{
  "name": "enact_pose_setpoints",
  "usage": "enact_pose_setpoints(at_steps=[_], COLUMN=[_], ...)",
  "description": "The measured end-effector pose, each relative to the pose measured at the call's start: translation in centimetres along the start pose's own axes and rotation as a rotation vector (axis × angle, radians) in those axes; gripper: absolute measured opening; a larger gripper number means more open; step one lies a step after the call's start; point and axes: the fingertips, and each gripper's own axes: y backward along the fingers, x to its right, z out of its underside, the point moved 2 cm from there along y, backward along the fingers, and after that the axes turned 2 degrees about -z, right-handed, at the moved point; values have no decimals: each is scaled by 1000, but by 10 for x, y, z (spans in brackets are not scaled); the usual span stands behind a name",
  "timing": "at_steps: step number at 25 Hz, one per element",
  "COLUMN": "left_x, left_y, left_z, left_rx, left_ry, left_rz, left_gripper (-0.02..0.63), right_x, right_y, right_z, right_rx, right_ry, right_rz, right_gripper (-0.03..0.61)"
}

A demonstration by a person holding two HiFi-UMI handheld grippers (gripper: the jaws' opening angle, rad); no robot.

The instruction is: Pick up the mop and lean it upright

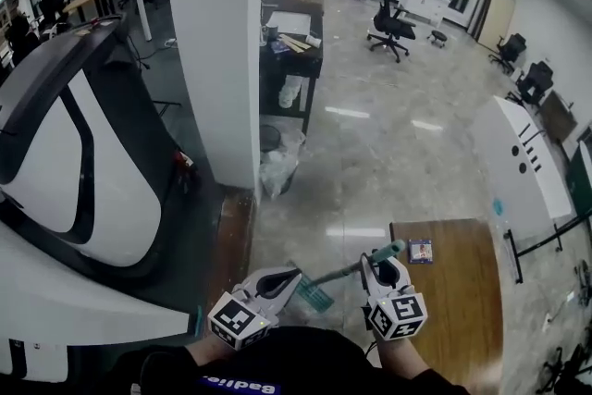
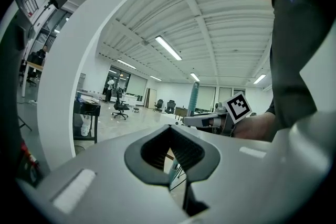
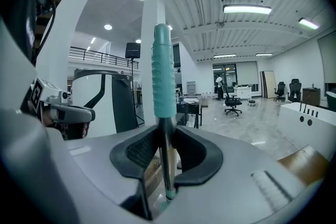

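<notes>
My right gripper (image 1: 379, 262) is shut on the mop's metal pole just below its teal ribbed grip (image 1: 388, 250). In the right gripper view the grip (image 3: 164, 73) stands up out of the jaws (image 3: 164, 128). From there the pole slants down to the left to the teal mop head (image 1: 314, 296) near the floor. My left gripper (image 1: 294, 274) hovers beside the pole, left of the right gripper, its tips together and holding nothing. In the left gripper view (image 2: 170, 131) the teal grip (image 2: 193, 97) shows behind the right gripper's marker cube.
A white pillar (image 1: 217, 42) rises close ahead on the left, with a lined bin (image 1: 277, 162) and a black cart (image 1: 291, 51) behind it. A large black-and-white machine (image 1: 74, 162) fills the left. On the right are a wooden table (image 1: 462, 310) and a white cabinet (image 1: 523, 162).
</notes>
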Motion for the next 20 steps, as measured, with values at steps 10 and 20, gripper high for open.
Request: enact_pose_setpoints(at_steps=[10, 20], left_x=[-56, -111], left_y=[-9, -54], left_z=[-5, -38], left_rx=[-11, 6], left_ry=[-9, -40], left_rz=[-52, -240], left_gripper=[14, 14], right_x=[-6, 12], right_y=[-72, -157], right_z=[-15, -32], right_rx=[24, -19], right_ry=[-17, 11], right_rz=[-74, -289], right_gripper=[107, 107])
